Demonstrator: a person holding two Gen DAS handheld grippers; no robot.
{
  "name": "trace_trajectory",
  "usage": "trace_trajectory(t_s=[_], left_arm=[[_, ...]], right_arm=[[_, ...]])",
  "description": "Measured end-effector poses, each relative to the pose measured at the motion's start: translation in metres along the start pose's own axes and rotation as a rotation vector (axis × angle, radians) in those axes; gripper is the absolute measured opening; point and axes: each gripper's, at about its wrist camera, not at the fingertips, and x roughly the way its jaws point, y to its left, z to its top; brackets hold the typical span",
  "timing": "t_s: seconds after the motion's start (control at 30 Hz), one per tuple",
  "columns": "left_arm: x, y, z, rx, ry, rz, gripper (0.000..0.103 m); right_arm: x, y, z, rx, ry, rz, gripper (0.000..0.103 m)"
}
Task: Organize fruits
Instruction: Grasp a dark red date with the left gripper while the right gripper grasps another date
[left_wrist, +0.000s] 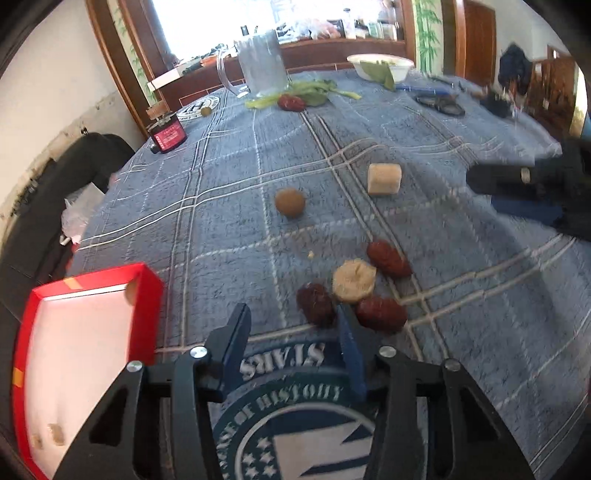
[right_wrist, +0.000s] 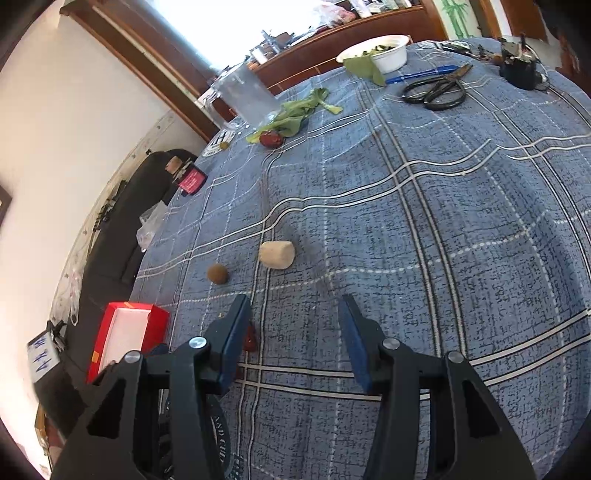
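In the left wrist view my left gripper (left_wrist: 293, 332) is open and empty, just short of a cluster of three red dates (left_wrist: 388, 258) and a pale round slice (left_wrist: 354, 280). A brown round fruit (left_wrist: 290, 201) and a pale cylinder piece (left_wrist: 384, 179) lie farther out. A red box (left_wrist: 144, 299) with a white inside stands at the left. My right gripper (right_wrist: 295, 325) is open and empty above the cloth; the brown fruit (right_wrist: 218, 274), the pale cylinder (right_wrist: 277, 254) and the red box (right_wrist: 159, 325) lie ahead and to its left. The right gripper shows as a dark shape (left_wrist: 517, 177) at the right.
A blue plaid cloth (left_wrist: 443, 332) covers the table. At the far end stand a clear jug (left_wrist: 262, 62), green leaves with a red date (left_wrist: 291, 101), a white bowl (right_wrist: 388, 55), scissors (right_wrist: 436, 92), a blue pen (right_wrist: 421, 74) and a small red bottle (left_wrist: 166, 136). A dark sofa (right_wrist: 122, 229) lies left.
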Motion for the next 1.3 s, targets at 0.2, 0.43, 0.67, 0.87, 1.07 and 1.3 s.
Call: trace_trajectory(t_s=[0.2,0.43,0.67,0.87,1.07,1.3], left_arm=[[-0.003,0.002,-0.004,-0.029,-0.001,-0.051,0.017],[-0.041,0.030,-0.021,-0.101,-0.065,-0.007,0.017],[-0.076,0.060,-0.036,-0.175,-0.138,0.012,0.017],[-0.081,0.064,-0.049,-0.199,-0.138,-0.028,0.017],[-0.087,0.069,-0.058,-0.215,-0.139,-0.042,0.017],[-0.105,0.090,-0.072,-0.253,-0.168,-0.028,0.017]], right_arm=[[0.002,0.011,-0.003,-0.057,0.021,0.037,0.052],[0.012,0.046,-0.021,-0.262,0.097,0.105,0.052],[0.034,0.078,-0.053,-0.476,0.154,0.037,0.052],[0.046,0.091,-0.065,-0.547,0.135,-0.032,0.052],[0.051,0.098,-0.075,-0.621,0.091,-0.124,0.030],[0.041,0.088,-0.069,-0.584,0.062,-0.116,0.025]])
